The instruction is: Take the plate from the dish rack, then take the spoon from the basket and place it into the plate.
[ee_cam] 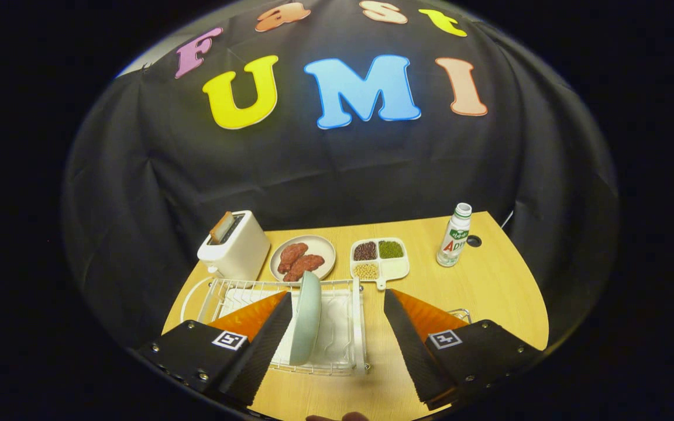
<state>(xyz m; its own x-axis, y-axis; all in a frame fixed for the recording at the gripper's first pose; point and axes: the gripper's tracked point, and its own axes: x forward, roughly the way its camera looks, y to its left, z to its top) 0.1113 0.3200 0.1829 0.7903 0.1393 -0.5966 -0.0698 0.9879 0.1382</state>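
A toaster (pixel 234 245) is seen beyond the left finger. The claw (pixel 337 304) is held wide open, gripping nothing. The pale plate (pixel 306 318) is stood on edge in the dish rack (pixel 348 351), between the fingers, close to the left one. Beyond the right finger a bottle (pixel 454 235) is placed.

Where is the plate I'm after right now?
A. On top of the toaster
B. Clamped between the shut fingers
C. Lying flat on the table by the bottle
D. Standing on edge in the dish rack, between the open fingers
D. The pale green plate stands on edge in the white wire dish rack, and the gripper is open, its fingers spread either side without pressing on it.
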